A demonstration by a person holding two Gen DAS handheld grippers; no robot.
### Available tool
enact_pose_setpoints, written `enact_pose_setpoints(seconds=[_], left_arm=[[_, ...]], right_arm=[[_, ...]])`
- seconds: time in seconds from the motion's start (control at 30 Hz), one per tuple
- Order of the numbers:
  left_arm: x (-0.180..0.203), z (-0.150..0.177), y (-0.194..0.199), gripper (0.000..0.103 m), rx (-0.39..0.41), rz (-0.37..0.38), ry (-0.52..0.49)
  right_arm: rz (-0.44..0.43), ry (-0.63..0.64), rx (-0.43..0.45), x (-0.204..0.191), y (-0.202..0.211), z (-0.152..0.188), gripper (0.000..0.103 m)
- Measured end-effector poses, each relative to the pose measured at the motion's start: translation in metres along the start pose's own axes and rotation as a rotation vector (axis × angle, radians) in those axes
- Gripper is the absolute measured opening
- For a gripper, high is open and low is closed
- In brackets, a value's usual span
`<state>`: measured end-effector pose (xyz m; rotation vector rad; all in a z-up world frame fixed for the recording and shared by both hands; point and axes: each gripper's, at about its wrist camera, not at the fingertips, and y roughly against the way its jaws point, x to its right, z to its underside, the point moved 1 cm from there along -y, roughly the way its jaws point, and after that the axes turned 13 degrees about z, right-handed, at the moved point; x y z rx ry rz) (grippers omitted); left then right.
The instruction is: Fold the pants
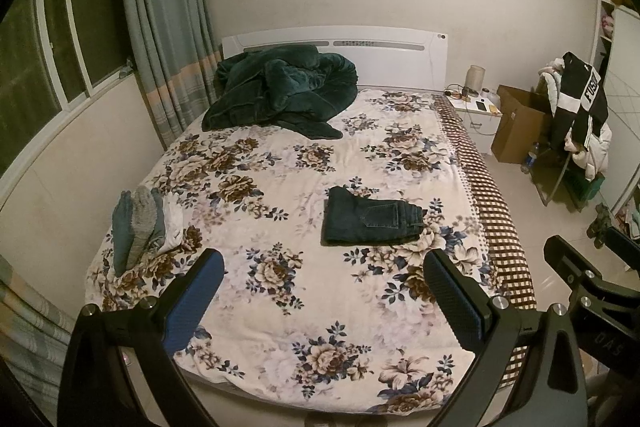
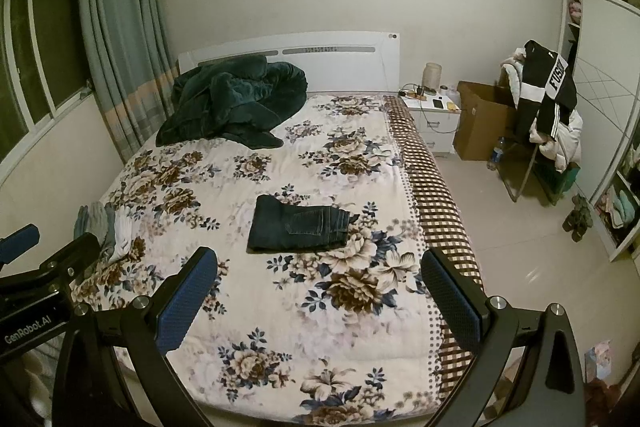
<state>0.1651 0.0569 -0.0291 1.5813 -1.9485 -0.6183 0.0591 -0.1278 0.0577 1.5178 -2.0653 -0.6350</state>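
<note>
Dark blue denim pants (image 1: 370,221) lie already folded into a compact rectangle, a back pocket facing up, right of centre in the left wrist frame, on the floral-printed bed (image 1: 280,307). Folding looks finished; at most a last check or tidying remains, or carrying the bundle to the small stack of grey and white folded clothes (image 1: 140,225) at the left edge of the frame, well apart from the pants. The left tool (image 1: 324,301) hangs above the near end of the bed, its blue-padded fingers spread wide and holding nothing. The right tool (image 2: 318,293) is likewise wide and empty. A brown cardboard box (image 2: 482,123) stands open at the right of the right wrist frame; its contents cannot be seen.
</note>
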Motion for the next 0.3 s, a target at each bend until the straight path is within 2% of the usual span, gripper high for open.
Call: enact_pose_setpoints(seconds=[0.3], left_arm=[[-0.01, 0.0054, 0.0054, 0.102, 0.011, -0.008, 0.008]], right_arm=[[-0.001, 0.004, 0.001, 0.0002, -0.0004, 0.001, 0.103]])
